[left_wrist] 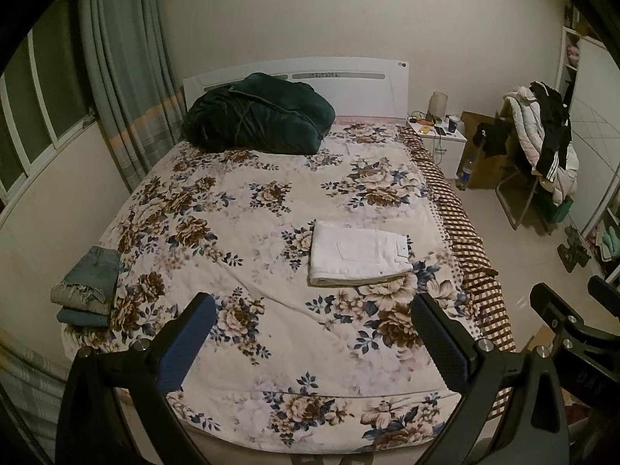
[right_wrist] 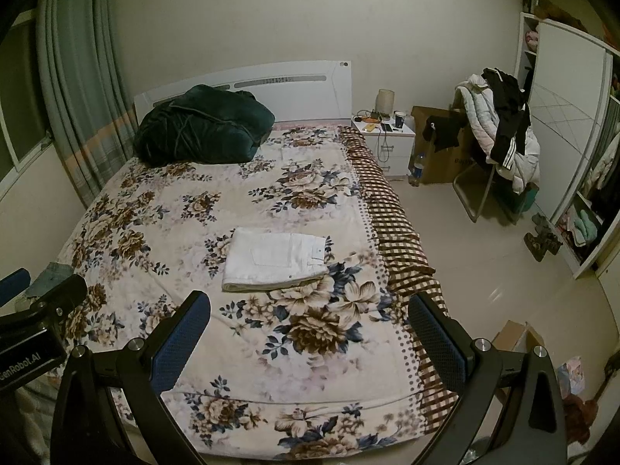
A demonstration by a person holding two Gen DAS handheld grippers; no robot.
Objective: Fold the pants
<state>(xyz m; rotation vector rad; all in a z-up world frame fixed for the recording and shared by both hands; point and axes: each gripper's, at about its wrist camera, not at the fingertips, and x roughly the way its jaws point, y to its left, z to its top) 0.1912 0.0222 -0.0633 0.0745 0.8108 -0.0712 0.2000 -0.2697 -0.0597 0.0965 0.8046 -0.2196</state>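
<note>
On the bed [left_wrist: 271, 255], seen from our left wrist camera, the white pants [left_wrist: 358, 254] lie folded into a flat, thick rectangle right of centre, a back pocket and a small label facing up. Our left gripper [left_wrist: 314, 343] hangs above the bed's near end, its 2 blue-padded fingers spread wide with nothing between them. The quilt has a soft floral print, with a checked sheet [left_wrist: 471, 255] trailing off its right edge. A rumpled dark green blanket [left_wrist: 257, 114] sits against the white headboard [left_wrist: 348, 85]. At the left edge, a stack of folded denim [left_wrist: 87, 290] shows frayed hems.

From our right wrist camera, our right gripper [right_wrist: 310, 343] is likewise spread wide and empty, above the bed's near right corner, the pants lying just beyond it. A white nightstand [right_wrist: 387, 139] carries small clutter, and a chair [right_wrist: 500, 139] is heaped with clothes beside an open wardrobe [right_wrist: 569, 162].
</note>
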